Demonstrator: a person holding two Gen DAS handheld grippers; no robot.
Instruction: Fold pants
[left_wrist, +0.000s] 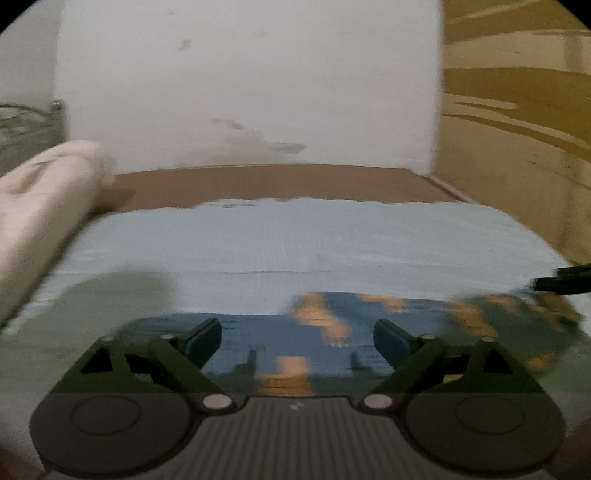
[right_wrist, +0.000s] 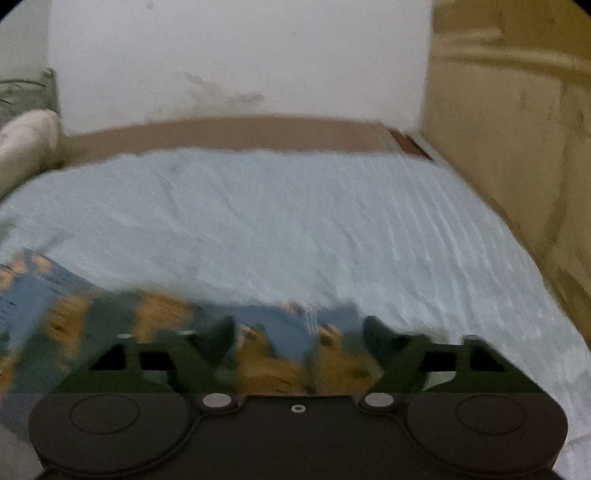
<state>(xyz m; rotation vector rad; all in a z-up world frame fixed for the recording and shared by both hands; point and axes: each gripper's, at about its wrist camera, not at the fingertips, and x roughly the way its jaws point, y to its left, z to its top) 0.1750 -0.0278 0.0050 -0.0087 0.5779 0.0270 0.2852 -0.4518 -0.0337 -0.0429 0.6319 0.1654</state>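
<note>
The pants (left_wrist: 314, 332) are patterned blue, orange and dark green and lie on the near part of a light blue bed sheet (left_wrist: 295, 240). My left gripper (left_wrist: 297, 338) is open, its fingers spread wide just over the pants' blue part. In the right wrist view the pants (right_wrist: 74, 314) stretch from the left edge to under my right gripper (right_wrist: 299, 334), which is open over their orange and blue edge. The tip of the right gripper (left_wrist: 565, 278) shows at the right edge of the left wrist view. Both views are blurred.
A cream rolled pillow (left_wrist: 44, 195) lies at the bed's left side. A white wall (left_wrist: 240, 92) stands behind the bed, with a brown strip of mattress (left_wrist: 277, 182) at the far end. A yellow-brown cupboard (right_wrist: 517, 129) stands on the right.
</note>
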